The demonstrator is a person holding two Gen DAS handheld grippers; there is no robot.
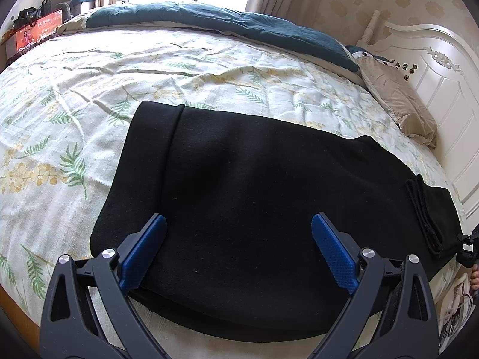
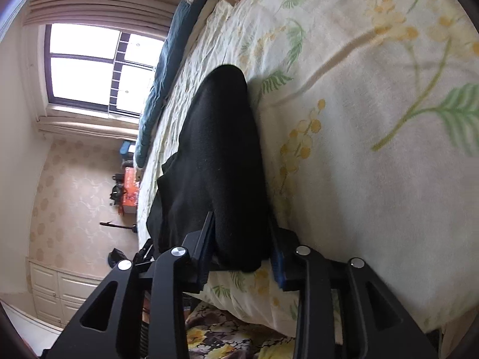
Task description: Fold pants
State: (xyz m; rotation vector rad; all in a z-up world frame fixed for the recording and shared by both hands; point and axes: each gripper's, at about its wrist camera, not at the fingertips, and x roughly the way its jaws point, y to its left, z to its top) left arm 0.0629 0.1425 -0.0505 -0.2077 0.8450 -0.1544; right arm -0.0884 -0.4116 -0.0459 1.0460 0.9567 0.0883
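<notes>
The black pants [image 1: 254,179] lie folded lengthwise across the flowered bed sheet [image 1: 89,89], cuff end at the far left, waist end at the right. My left gripper [image 1: 238,224] is open just above the pants' near edge, blue pads [image 1: 332,248] spread wide and holding nothing. In the right wrist view my right gripper [image 2: 242,239] is turned on its side and shut on the pants [image 2: 221,155] at the bed's edge, with a thick fold of cloth between its fingers [image 2: 206,239].
A dark teal quilt [image 1: 209,21] lies along the far side of the bed. A beige pillow [image 1: 398,101] rests by the white headboard [image 1: 434,68]. A red box [image 1: 36,33] stands at the far left. A window [image 2: 89,68] is behind.
</notes>
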